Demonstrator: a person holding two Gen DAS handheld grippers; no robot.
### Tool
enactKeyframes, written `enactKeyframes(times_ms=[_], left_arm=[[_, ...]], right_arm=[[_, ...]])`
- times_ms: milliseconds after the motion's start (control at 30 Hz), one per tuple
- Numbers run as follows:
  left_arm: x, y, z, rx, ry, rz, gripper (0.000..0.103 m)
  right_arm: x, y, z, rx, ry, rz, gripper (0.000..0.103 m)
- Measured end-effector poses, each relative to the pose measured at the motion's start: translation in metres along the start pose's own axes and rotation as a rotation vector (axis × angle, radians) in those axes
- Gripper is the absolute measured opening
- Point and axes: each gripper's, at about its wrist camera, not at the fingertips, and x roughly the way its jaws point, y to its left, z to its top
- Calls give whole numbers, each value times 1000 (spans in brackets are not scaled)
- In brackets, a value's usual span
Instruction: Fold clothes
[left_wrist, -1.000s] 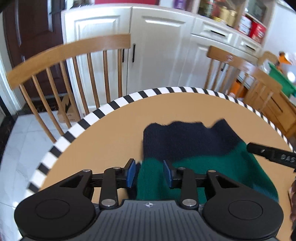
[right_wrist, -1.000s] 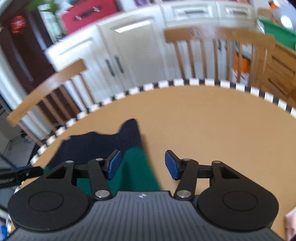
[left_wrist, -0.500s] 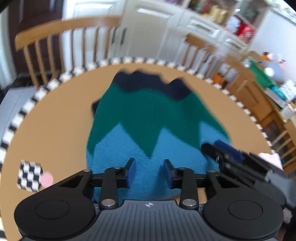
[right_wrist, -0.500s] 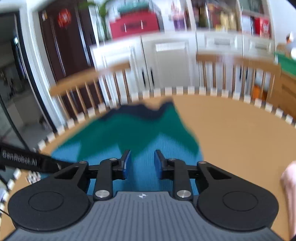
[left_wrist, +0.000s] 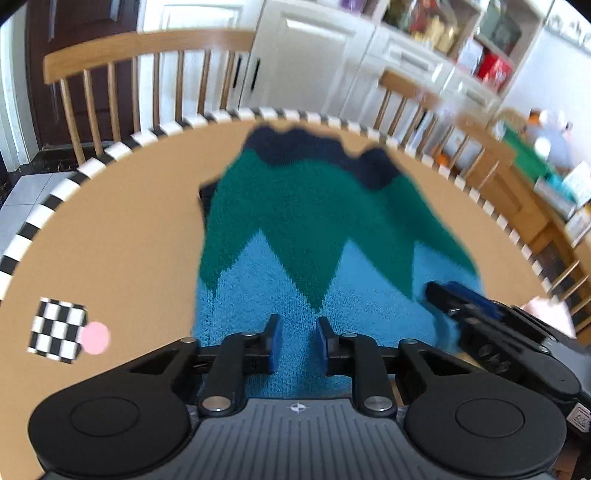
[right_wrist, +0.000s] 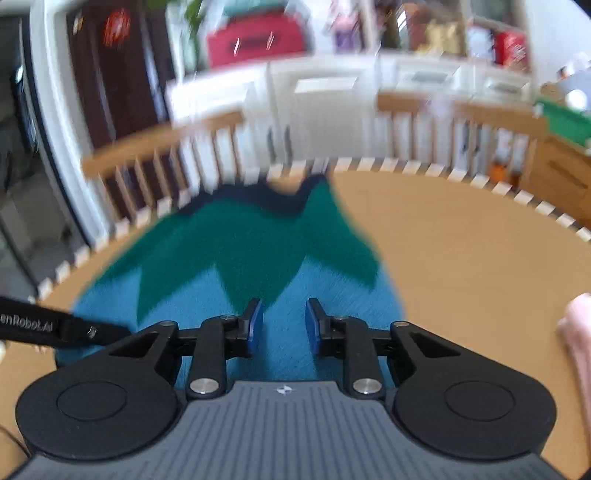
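Observation:
A knitted sweater with navy, green and light-blue zigzag bands lies flat on the round tan table, navy end far, blue end near. My left gripper hovers over the near blue band. Its jaws are opening, with blue knit showing in the gap and neither pad pressing on it. In the right wrist view the same sweater spreads ahead. My right gripper is also over the blue band, its jaws opening with nothing pinched. The right gripper shows at the sweater's right edge in the left wrist view.
A checkered marker with a pink dot lies on the table to the left. A pink cloth sits at the table's right edge. Wooden chairs ring the far side, in front of white cabinets.
Both grippers have drawn back from the sweater's navy far end to its near blue band. Much more of the sweater shows. Both pairs of jaws narrowed, then widened slightly.

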Motion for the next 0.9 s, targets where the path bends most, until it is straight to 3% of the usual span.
enactKeyframes(times_ms=[67, 167, 267, 433, 500, 600, 767, 900], left_arm=[[-7, 3, -2, 32, -48, 15, 36], [8, 12, -9, 10, 16, 12, 35], [16, 17, -15, -4, 30, 7, 37], [18, 14, -10, 18, 53, 28, 38], [8, 7, -1, 21, 49, 44, 36], [0, -9, 7, 40, 27, 18, 38], [26, -24, -6, 89, 79, 18, 38], [25, -29, -12, 131, 58, 30, 37]], right_arm=[[-9, -8, 0, 15, -23, -25, 39], [-2, -20, -12, 63, 26, -33, 34], [4, -23, -20, 78, 49, -45, 33], [11, -15, -16, 8, 67, -73, 34], [-2, -7, -10, 4, 26, -61, 34], [-19, 19, -9, -98, -35, 44, 34], [4, 44, -37, -193, 82, 95, 33], [6, 51, -45, -217, 76, 80, 37]])
